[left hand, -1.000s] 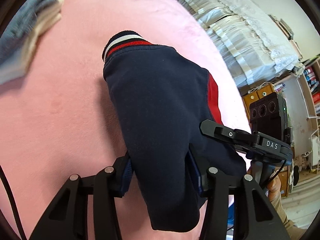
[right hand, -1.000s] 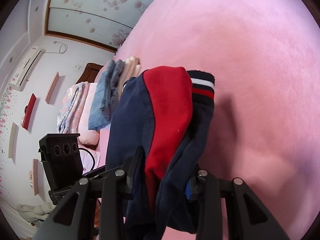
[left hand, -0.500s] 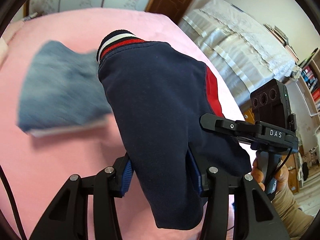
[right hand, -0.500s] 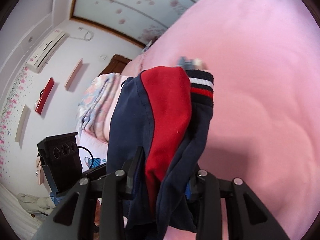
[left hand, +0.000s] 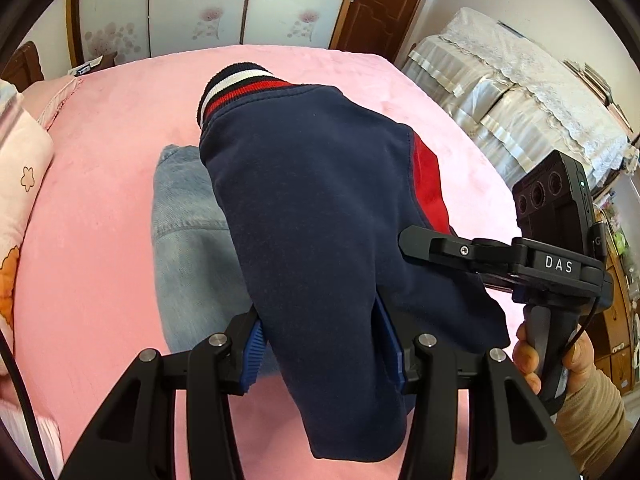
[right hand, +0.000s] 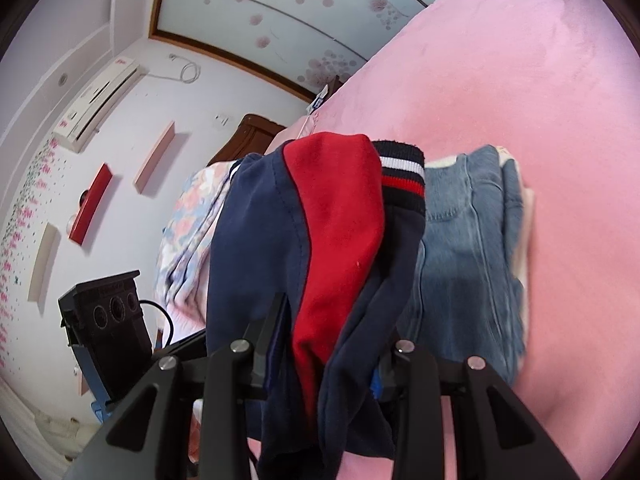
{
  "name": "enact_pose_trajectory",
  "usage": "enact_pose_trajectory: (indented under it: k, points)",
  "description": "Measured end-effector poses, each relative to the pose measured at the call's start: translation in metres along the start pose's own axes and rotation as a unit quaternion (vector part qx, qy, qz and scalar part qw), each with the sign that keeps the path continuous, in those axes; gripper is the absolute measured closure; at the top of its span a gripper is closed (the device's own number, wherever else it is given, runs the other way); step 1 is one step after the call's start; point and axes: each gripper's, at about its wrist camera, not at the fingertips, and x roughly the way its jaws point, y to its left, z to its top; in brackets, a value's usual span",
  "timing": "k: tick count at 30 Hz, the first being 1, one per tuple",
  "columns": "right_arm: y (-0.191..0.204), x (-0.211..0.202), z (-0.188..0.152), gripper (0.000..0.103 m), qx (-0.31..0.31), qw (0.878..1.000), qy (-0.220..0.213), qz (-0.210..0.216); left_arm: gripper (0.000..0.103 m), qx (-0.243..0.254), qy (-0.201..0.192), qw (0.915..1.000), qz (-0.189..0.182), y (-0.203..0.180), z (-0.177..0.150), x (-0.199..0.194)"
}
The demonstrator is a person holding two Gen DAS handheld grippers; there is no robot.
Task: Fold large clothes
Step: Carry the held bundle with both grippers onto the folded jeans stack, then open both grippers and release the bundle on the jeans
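Note:
A folded navy and red jacket with a striped cuff is held between both grippers above the pink bed. My left gripper is shut on the jacket's near edge. My right gripper is shut on the same jacket; it also shows in the left wrist view, at the jacket's right side. Under the jacket lies a folded pile of blue jeans, also seen in the right wrist view, with a pale garment beneath.
A patterned quilt and pillow lie at the bed's left edge. A covered sofa stands to the right, and a wooden door and a flowered wardrobe stand beyond the bed. Wall shelves hang behind the quilt.
Both grippers have carried the jacket across the bed toward the jeans pile. The pile has come from the far left to directly under the jacket, and both views have tilted up.

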Motion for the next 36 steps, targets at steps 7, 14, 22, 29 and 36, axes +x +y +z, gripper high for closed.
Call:
enact_pose_trajectory:
  k: [7,14,22,29,36]
  points:
    - [-0.028,0.049,0.019,0.07,0.023,1.0,-0.002,-0.017,0.055,-0.002,0.02,0.9997,0.012,0.03,0.012,0.056]
    - [-0.055,0.085,0.023,0.07,0.045,0.999,0.004,-0.029,0.054,-0.008,0.034,0.999,0.026,0.052,0.011,0.091]
    - [-0.069,0.113,0.019,0.07,0.032,0.997,0.013,-0.063,0.043,-0.019,0.029,0.9987,0.039,0.076,-0.003,0.121]
    - [-0.053,0.108,0.02,0.061,-0.016,0.994,0.018,-0.11,0.032,-0.014,0.011,0.9975,0.069,0.065,-0.01,0.112]
    - [-0.034,0.074,0.011,0.053,-0.041,0.987,0.019,-0.156,0.029,-0.029,0.005,0.9959,0.085,0.038,-0.019,0.085]
